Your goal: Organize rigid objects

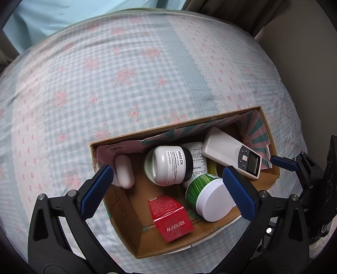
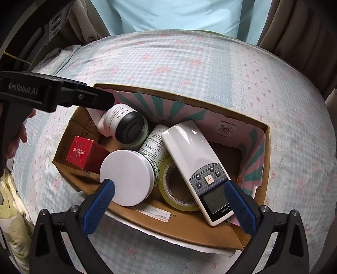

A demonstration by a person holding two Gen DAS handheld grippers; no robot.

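Observation:
An open cardboard box (image 1: 126, 236) (image 2: 265, 151) lies on a checked bedspread. Inside it are a red MARUBI carton (image 1: 170, 219) (image 2: 81, 153), a white jar with a black cap (image 1: 170, 165) (image 2: 124, 125), a green tin with a white lid (image 1: 207, 195) (image 2: 128, 178), a white remote control (image 1: 229, 152) (image 2: 193, 166), a roll of clear tape (image 2: 168, 189), a white labelled bottle (image 1: 197, 157) (image 2: 154, 144) and a small white case (image 1: 124, 171). My left gripper (image 1: 166, 190) hangs open above the box, nothing between its fingers. My right gripper (image 2: 168, 202) is open too, over the lid and remote.
The bedspread (image 1: 126, 73) spreads far around the box. A person in a light blue top (image 2: 177, 14) stands at the far side. Curtains (image 2: 294, 31) hang on both sides. The left gripper's arm (image 2: 54, 97) crosses the right wrist view. A hand (image 2: 15, 137) shows at its left edge.

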